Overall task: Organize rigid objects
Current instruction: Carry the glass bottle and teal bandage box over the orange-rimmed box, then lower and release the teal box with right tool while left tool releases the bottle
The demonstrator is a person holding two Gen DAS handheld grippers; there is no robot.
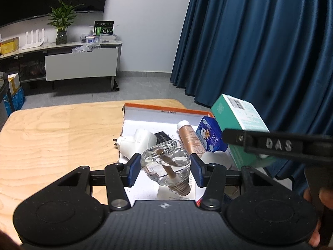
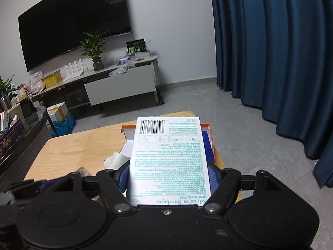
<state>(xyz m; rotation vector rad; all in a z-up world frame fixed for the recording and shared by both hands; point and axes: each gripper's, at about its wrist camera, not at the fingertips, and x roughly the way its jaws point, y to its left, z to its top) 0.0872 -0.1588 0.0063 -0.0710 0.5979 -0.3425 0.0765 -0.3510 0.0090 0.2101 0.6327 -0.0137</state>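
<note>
My left gripper (image 1: 165, 169) is shut on a clear glass diffuser bottle (image 1: 166, 163) with a brown stick and ribbed cap, held above the orange-edged white box (image 1: 145, 109) on the wooden table. My right gripper (image 2: 169, 177) is shut on a white and teal adhesive bandage box (image 2: 168, 158), held over the same orange box (image 2: 128, 129). The bandage box also shows in the left wrist view (image 1: 239, 123) at the right. Inside the box lie a white plug adapter (image 1: 135, 142), a copper tube (image 1: 190, 138) and a blue pack (image 1: 210, 135).
The wooden table (image 1: 52, 137) stretches left of the box. A blue curtain (image 1: 260, 41) hangs at the right. A TV stand (image 1: 62, 62) with a plant stands against the far wall. A dark cabinet (image 2: 22, 145) stands left of the table.
</note>
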